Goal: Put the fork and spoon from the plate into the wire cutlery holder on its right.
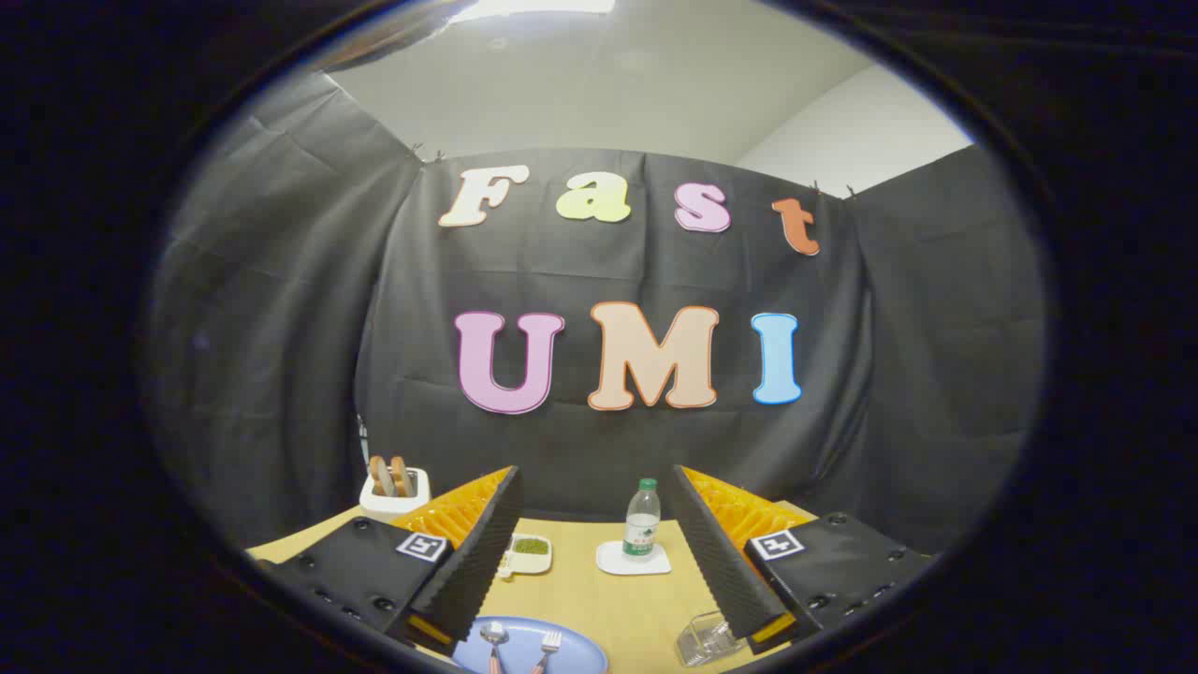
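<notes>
I am holding the tool (595, 552) released and empty above the surface (608, 599). The spoon (493, 641) and fork (547, 648) are lying on the blue plate (576, 646), with the wire cutlery holder (704, 641) just right. I judge that I am approaching; next I'll need to dip down to one handle.

Recording booth, staged as a dining setup: black cloth walls (281, 309) clipped up around a wooden tabletop (608, 599) under a plain white ceiling (599, 84).
</notes>
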A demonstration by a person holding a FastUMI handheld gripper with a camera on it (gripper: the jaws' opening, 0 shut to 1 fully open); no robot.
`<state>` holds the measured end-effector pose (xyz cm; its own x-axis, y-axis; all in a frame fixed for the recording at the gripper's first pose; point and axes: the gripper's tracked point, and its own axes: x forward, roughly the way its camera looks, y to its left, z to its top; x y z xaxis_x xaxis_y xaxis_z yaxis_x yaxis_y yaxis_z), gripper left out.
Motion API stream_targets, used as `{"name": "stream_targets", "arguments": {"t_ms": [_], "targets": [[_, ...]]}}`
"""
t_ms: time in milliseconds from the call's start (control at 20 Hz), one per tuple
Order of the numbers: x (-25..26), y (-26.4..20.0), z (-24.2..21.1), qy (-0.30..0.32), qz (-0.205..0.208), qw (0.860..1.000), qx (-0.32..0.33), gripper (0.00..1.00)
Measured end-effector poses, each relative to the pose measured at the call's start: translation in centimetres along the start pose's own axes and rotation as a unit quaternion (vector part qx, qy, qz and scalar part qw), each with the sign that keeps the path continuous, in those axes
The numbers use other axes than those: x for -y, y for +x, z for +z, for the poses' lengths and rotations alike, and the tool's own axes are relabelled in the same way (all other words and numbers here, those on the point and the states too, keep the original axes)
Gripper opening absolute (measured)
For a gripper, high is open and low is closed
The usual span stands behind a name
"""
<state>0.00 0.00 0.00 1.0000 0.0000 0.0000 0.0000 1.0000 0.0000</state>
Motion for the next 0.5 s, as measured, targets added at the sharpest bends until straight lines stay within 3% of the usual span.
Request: {"name": "stream_targets", "arguments": {"t_ms": [300,500], "targets": [[-1.0,-0.2,-0.5,0.026,0.017,0.999,-0.019,1.00],[-1.7,-0.1,-0.5,-0.001,0.027,0.999,-0.017,1.00]]}}
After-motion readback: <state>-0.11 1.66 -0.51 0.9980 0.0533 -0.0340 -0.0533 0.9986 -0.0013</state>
